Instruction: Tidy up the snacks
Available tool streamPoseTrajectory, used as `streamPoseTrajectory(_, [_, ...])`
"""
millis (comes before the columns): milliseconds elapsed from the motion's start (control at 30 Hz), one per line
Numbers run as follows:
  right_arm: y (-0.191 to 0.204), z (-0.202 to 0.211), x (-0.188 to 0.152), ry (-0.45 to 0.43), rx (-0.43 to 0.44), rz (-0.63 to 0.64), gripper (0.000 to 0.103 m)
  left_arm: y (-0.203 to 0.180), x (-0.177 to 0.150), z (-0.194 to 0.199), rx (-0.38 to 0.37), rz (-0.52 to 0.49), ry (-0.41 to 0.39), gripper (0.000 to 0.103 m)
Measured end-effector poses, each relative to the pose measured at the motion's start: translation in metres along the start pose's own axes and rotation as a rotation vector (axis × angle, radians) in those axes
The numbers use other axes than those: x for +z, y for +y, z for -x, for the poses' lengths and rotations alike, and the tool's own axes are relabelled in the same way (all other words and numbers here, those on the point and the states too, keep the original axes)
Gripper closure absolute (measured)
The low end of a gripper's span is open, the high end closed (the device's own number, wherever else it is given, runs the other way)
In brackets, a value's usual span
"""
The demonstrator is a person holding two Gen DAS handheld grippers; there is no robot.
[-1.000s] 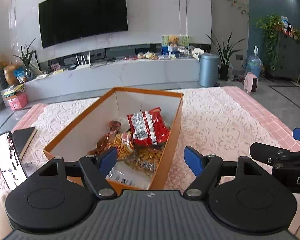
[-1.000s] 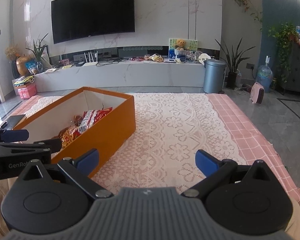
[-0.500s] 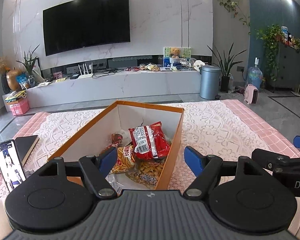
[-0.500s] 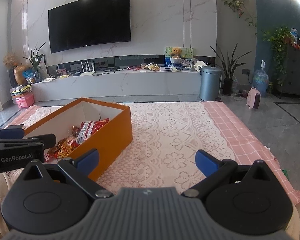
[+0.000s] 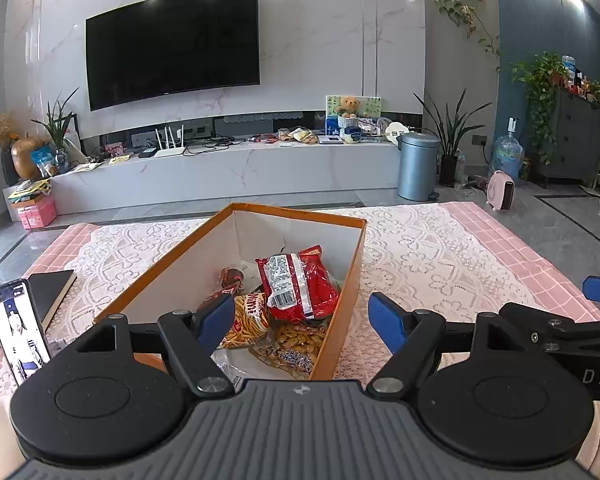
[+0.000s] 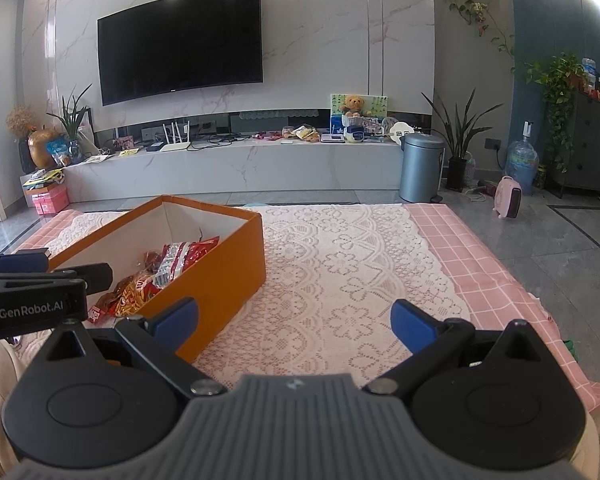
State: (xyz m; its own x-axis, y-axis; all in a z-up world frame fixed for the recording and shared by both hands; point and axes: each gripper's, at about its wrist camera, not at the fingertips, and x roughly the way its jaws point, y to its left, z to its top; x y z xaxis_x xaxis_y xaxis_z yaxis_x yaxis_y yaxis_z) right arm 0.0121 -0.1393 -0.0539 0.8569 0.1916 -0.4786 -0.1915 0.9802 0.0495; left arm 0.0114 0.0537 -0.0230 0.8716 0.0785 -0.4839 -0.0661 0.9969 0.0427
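An orange box [image 5: 350, 280] with white inner walls sits on the lace-covered table. Inside lie several snack packs: a red bag [image 5: 300, 280], an orange bag of sticks [image 5: 249, 320], a clear pack of brown snacks [image 5: 296, 346] and a dark red small pack [image 5: 231, 276]. My left gripper [image 5: 302, 320] hovers open over the box's near end, nothing between its fingers. In the right wrist view the same box [image 6: 228, 268] stands to the left, and my right gripper [image 6: 294, 320] is open and empty above the lace cloth to the box's right.
A phone [image 5: 18, 336] with a lit screen stands at the left, beside a dark notebook [image 5: 52, 288]. The lace cloth [image 6: 348, 272] covers a pink checked tablecloth [image 6: 480, 264]. Beyond the table are a TV unit, a blue bin [image 5: 418, 166] and plants.
Both grippers have pulled back and tilted up a little, so the box sits lower and farther off in each view. Both stay open. The snacks have not moved.
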Motion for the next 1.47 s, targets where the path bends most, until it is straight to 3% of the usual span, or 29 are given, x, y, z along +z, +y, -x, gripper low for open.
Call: streamPoseTrajectory(1467, [-0.0012,-0.007,-0.0038,0.026,0.017,0.002,0.004,0.0058,-0.0062,-0.0031,-0.017,0.02,0.033,0.014])
